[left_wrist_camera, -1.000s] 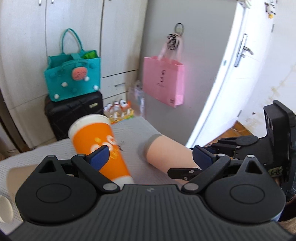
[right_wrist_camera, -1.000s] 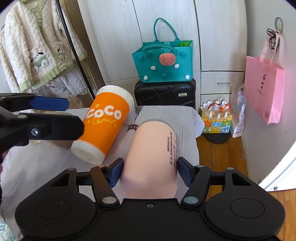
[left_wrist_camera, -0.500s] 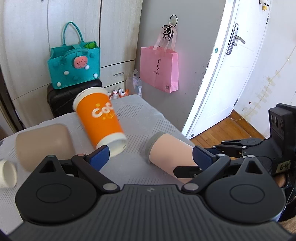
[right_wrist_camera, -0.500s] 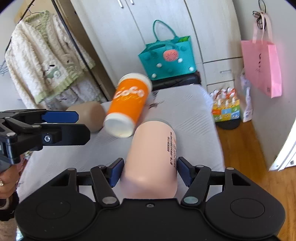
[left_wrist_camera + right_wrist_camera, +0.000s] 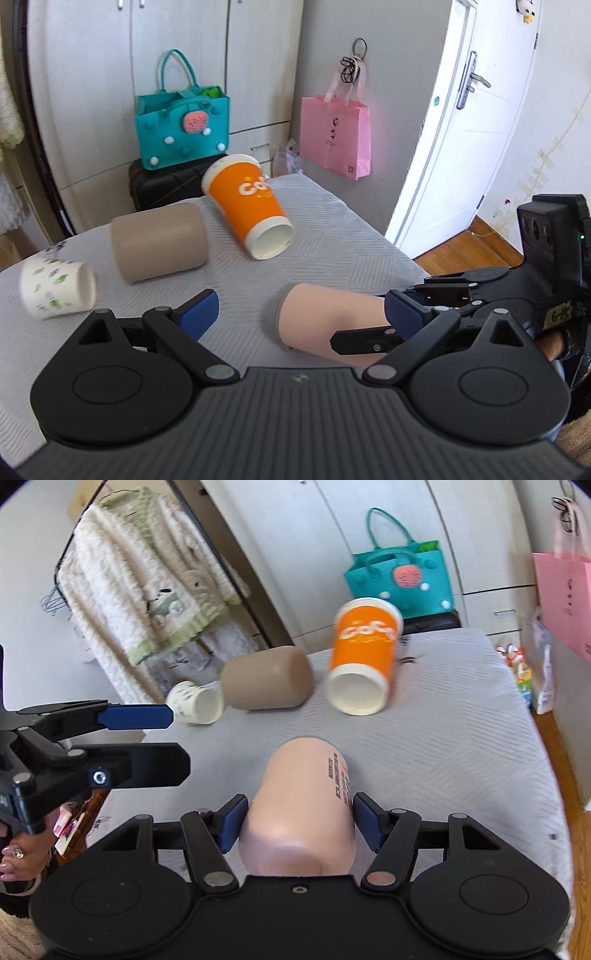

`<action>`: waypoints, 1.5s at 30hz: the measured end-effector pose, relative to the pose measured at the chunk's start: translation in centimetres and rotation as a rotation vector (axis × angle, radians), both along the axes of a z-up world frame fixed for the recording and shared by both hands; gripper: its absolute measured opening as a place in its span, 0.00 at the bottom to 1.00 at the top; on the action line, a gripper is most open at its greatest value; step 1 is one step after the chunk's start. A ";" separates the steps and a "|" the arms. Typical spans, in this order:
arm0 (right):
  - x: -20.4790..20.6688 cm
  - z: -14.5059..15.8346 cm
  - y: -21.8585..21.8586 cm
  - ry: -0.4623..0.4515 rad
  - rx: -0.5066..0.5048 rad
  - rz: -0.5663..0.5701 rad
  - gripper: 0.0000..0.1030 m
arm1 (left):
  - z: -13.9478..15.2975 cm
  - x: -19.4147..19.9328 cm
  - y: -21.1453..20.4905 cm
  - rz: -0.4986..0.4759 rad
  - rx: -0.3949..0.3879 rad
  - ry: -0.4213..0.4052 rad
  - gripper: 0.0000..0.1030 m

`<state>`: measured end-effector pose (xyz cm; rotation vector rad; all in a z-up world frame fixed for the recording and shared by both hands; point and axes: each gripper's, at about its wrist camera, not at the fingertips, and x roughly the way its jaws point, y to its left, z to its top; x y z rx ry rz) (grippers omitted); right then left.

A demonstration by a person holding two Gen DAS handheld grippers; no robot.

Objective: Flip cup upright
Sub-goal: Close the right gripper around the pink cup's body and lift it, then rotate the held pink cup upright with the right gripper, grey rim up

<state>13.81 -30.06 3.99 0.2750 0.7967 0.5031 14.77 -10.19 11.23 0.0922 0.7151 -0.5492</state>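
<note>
Clamped on the near end of the pink cup, the right gripper holds it lying on its side on the grey table (mouth pointing far). Spread wide, the left gripper grips nothing.

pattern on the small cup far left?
White with small green prints on the small cup; clearest in the left wrist view.

pink bag — cut off, cardigan blurred
</note>
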 end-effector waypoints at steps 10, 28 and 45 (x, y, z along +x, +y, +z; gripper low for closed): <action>-0.2 0.3 5.1 -0.029 -0.017 0.078 0.66 | 0.3 -1.5 6.0 0.083 -0.027 0.001 0.95; 0.0 -0.3 11.5 -0.129 -0.154 0.090 0.66 | -3.0 0.1 11.4 0.183 -0.143 0.133 0.95; 1.8 -1.6 9.9 0.018 -0.024 0.296 0.79 | -8.3 2.5 11.2 0.175 -0.283 0.277 0.95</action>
